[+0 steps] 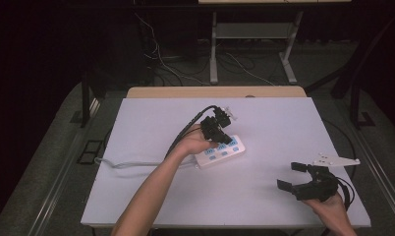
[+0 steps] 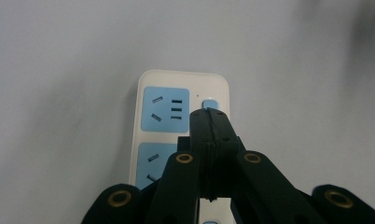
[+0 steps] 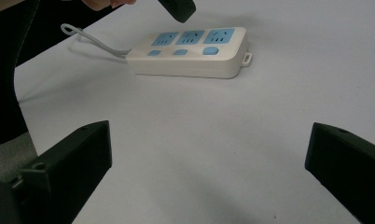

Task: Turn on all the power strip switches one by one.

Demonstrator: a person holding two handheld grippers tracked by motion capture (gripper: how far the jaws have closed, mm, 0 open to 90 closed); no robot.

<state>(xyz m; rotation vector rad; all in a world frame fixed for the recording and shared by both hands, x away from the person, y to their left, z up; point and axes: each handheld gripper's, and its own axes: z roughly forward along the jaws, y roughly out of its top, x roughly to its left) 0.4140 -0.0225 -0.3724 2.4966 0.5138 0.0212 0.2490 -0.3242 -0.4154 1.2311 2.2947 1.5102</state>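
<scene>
From up high, the left gripper (image 1: 224, 133) hangs right over the far end of the white power strip (image 1: 237, 149), jaws pressed together with nothing in them. Well off to its right, the right gripper (image 1: 293, 176) sits wide open and empty above the table (image 1: 284, 123).

Left gripper view: the closed tips (image 2: 209, 113) are right at the blue switch (image 2: 211, 102), sockets just left of them.

Right gripper view: the strip (image 3: 190, 63) lies well ahead of the spread jaws, grey cord (image 3: 90, 39) trailing left.
</scene>
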